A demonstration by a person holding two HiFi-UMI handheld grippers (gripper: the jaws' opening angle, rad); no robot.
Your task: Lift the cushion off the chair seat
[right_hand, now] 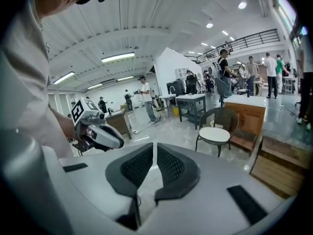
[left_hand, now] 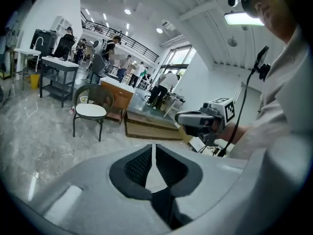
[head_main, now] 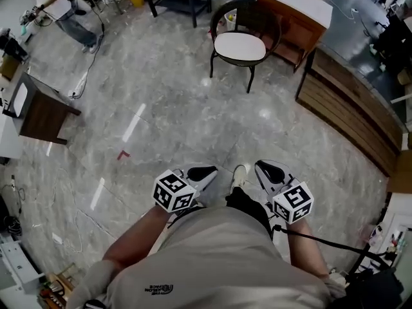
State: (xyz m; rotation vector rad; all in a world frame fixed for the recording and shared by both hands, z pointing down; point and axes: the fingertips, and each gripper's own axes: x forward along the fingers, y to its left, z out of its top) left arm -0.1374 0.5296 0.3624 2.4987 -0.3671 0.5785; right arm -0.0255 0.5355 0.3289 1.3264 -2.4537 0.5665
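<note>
A round white cushion (head_main: 239, 45) lies on the dark curved chair (head_main: 254, 18). The left gripper (head_main: 203, 172) and right gripper (head_main: 270, 170) are clenched on nothing, well apart from it.

We are in a large open hall used as a lab or workshop: polished stone floor (head_main: 167, 108), high white ceiling (right_hand: 146, 23) with strip lights (right_hand: 117, 58), a railed mezzanine (left_hand: 129, 39), metal-framed worktops (right_hand: 190, 98), wooden cabinets (head_main: 293, 18), trailing cables (head_main: 90, 60), and several people (right_hand: 145, 99) working with equipment.

floor (head_main: 167, 108) — red mark (head_main: 123, 154) | dark table (head_main: 42, 111) left | wooden platform (head_main: 347, 111) right
</note>
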